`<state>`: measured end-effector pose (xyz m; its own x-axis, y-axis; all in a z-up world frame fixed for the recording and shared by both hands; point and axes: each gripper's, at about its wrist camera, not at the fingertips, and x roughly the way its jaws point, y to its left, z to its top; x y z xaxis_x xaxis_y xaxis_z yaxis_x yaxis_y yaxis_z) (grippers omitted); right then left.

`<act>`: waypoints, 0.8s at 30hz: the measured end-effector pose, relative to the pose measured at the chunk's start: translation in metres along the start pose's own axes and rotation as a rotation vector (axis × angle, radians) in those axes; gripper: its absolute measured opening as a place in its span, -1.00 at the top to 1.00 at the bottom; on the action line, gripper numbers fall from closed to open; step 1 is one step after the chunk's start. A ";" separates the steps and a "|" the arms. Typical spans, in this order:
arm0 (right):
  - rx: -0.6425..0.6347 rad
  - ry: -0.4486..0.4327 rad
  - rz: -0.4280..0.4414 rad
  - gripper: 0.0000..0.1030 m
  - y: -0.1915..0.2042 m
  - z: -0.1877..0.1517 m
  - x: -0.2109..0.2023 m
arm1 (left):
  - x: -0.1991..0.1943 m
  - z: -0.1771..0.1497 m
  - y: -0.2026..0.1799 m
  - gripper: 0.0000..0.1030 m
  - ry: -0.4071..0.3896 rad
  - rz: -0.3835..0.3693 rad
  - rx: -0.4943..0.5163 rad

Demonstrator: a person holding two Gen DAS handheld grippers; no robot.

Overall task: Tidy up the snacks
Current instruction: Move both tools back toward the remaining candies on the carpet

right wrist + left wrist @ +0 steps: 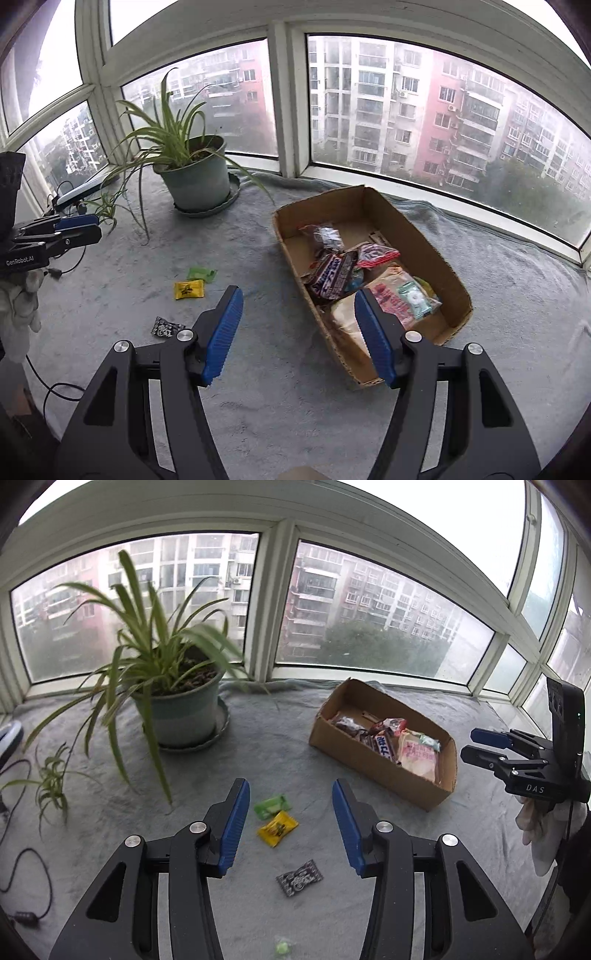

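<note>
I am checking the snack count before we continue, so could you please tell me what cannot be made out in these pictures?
- Snacks low in the cardboard box: both views, covered by the upper packets, so no count.
- Small green item: left wrist view, blurred at the bottom edge.
- Black packet: print too small to read.
- Box near corner: right wrist view, behind the right gripper.

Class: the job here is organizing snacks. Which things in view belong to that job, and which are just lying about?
Belong to the job:
cardboard box holding snacks
green packet
yellow packet
black packet
small green candy

Just lying about:
potted plant
black cable
grey cloth
</note>
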<state>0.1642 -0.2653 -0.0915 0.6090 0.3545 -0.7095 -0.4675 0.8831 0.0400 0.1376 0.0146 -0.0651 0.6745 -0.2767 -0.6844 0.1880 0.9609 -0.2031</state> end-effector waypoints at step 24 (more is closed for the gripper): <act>-0.442 0.268 0.283 -0.27 0.133 -0.033 0.105 | 0.016 -0.141 0.004 0.07 0.234 0.007 -0.078</act>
<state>0.1449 -0.1206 -0.1839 0.2654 0.4166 -0.8695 -0.8459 0.5333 -0.0028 0.0485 0.0134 -0.1756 0.4905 -0.2733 -0.8275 0.1222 0.9617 -0.2452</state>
